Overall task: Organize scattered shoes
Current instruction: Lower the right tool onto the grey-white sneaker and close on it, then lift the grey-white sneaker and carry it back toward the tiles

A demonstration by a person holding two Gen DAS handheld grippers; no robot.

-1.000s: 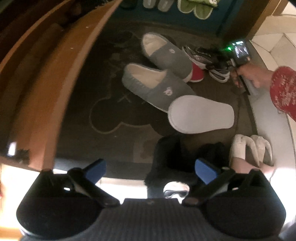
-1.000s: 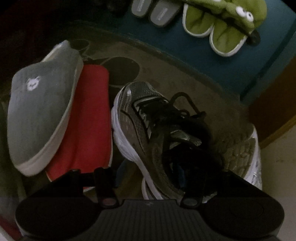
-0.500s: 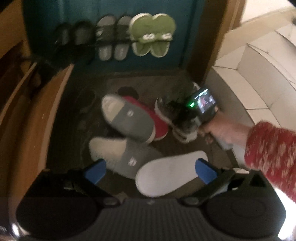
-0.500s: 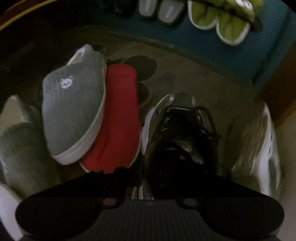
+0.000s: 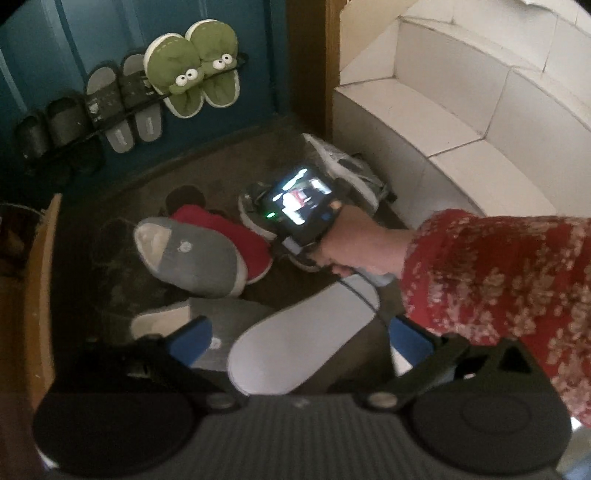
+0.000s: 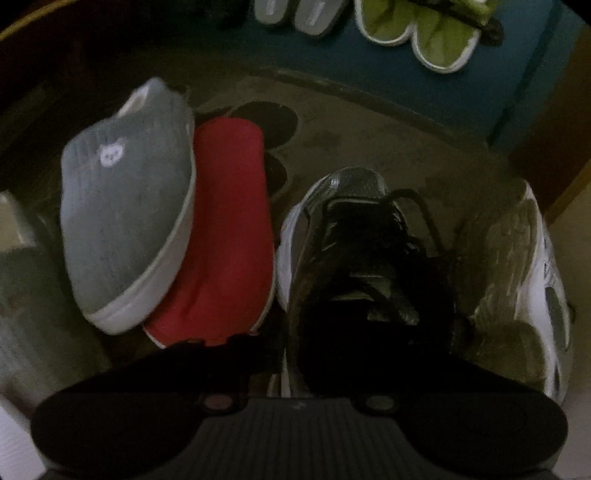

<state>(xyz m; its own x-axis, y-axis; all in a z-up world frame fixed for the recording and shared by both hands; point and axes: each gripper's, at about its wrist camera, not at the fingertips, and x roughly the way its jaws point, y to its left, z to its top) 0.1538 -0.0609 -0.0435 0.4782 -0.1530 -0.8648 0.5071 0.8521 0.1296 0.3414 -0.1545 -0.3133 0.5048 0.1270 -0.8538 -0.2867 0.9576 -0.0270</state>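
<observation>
Left wrist view: the left gripper (image 5: 299, 332) hangs above a dark floor mat (image 5: 122, 266), its blue-tipped fingers (image 5: 192, 338) spread wide with nothing between them. Below it lie a white slipper sole (image 5: 295, 339), turned bottom up, and a grey slipper (image 5: 218, 325) partly under it. Further on, a second grey slipper (image 5: 192, 254) rests on top of a red slipper (image 5: 236, 236). To their right a hand (image 5: 354, 240) in a red patterned sleeve (image 5: 498, 280) holds the right gripper, whose lit screen (image 5: 299, 203) faces up, over a grey running shoe (image 5: 255, 214). A second running shoe (image 5: 351, 173) lies on its side against the white tiled steps (image 5: 443, 129) that bound the mat on the right. A wooden edge (image 5: 40, 280) bounds it on the left. At the back, a blue door (image 5: 110, 33) carries a rack with green frog slippers (image 5: 195, 70) and grey slides (image 5: 122, 99). Bare mat shows mainly between the shoes and the door.

Right wrist view, dim: the right gripper (image 6: 295, 369) is clenched at the heel of the upright running shoe (image 6: 354, 258); its fingertips are lost in shadow, so what exactly they pinch cannot be told. The tipped-over shoe (image 6: 517, 277) lies just to the right, the red slipper (image 6: 225, 240) and the grey one (image 6: 125, 206) over it just to the left. Open mat (image 6: 369, 129) lies ahead, up to the door.
</observation>
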